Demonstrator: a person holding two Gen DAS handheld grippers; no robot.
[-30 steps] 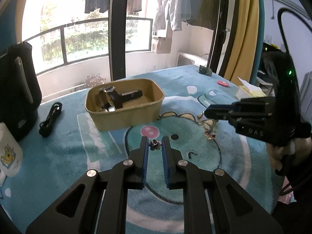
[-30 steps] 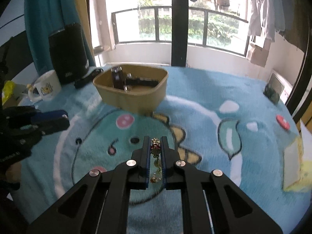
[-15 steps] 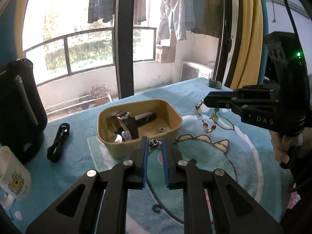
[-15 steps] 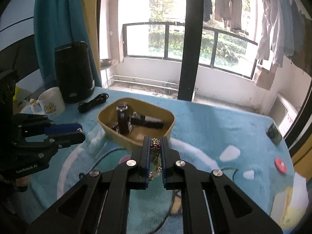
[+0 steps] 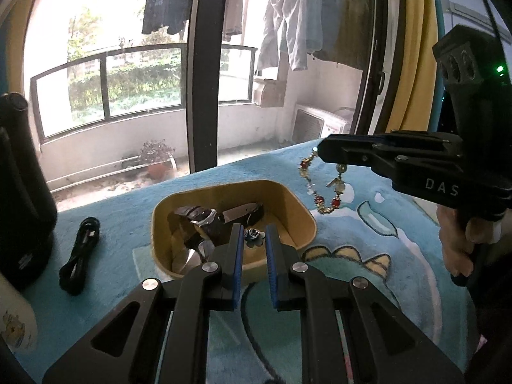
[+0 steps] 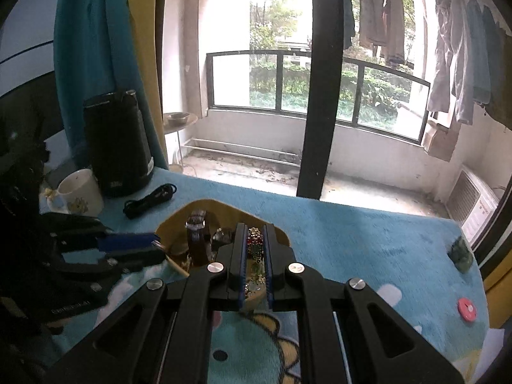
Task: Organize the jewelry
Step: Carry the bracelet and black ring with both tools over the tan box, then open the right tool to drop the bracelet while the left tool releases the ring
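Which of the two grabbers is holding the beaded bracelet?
The right gripper: the bracelet dangles from it. The left gripper pinches a small metal trinket.

White letters "DAS" stand on the right gripper (image 5: 323, 153).

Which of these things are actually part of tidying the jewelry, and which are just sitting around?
Part of the job: beaded bracelet in the right gripper, small ring in the left gripper, tan bowl holding watches.

Lying about: kettle, mug, black cable.

the left gripper (image 5: 252, 240) pinches a small silver ring (image 5: 252, 234) above the tan oval bowl (image 5: 297, 214); the right gripper (image 5: 320, 152) dangles a gold-and-red beaded bracelet (image 5: 323, 192).
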